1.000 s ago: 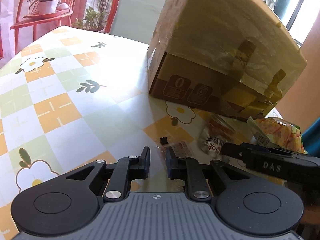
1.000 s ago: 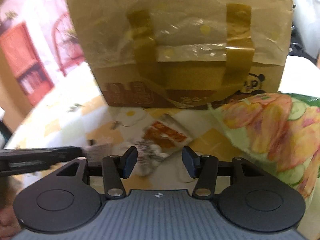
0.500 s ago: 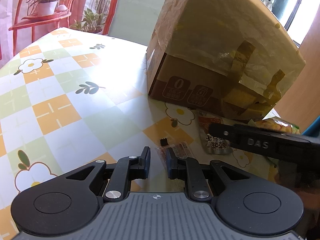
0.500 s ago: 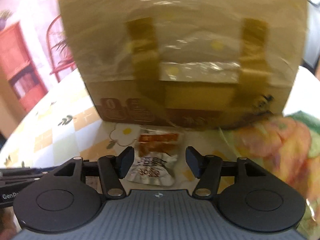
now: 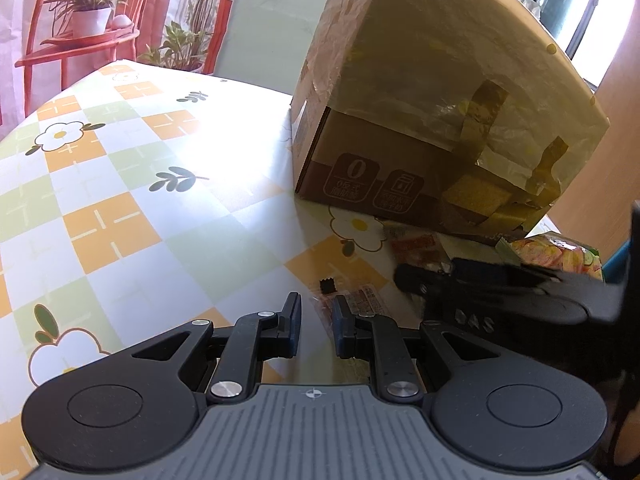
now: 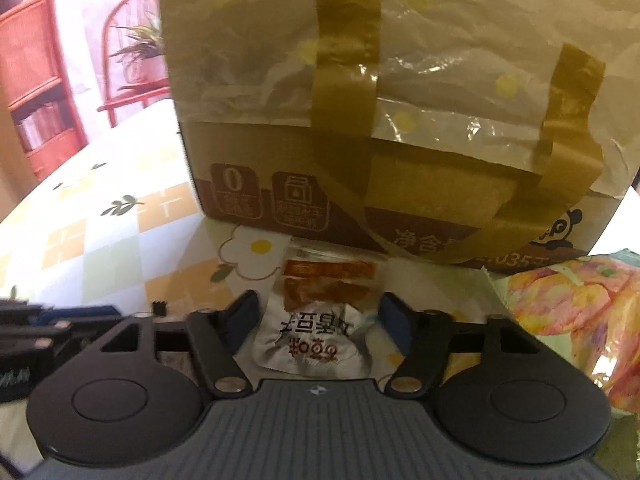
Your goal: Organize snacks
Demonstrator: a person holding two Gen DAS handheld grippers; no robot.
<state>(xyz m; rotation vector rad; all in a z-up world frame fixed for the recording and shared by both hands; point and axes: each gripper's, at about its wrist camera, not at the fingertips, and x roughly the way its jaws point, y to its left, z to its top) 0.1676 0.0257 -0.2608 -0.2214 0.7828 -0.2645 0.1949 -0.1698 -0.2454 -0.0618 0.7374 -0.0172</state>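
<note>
Left wrist cam: left gripper (image 5: 316, 322) is clenched, nothing obviously held afaict, a small clear wrapped snack (image 5: 362, 298) lying on the checked floral tablecloth (image 5: 120, 184) just past its tips. Right wrist cam: right gripper (image 6: 314, 316) has just been opening, jaws straddling the silver-and-orange foil snack sachet (image 6: 320, 320) w/o pressing it, near the taped cardboard box (image 6: 384, 128). Risk imo: the crinkly foil slips out if pinched at the edge.

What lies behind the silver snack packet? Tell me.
Directly behind the silver snack packet stands the taped cardboard box; its contents and anything beyond it are hidden.
</note>
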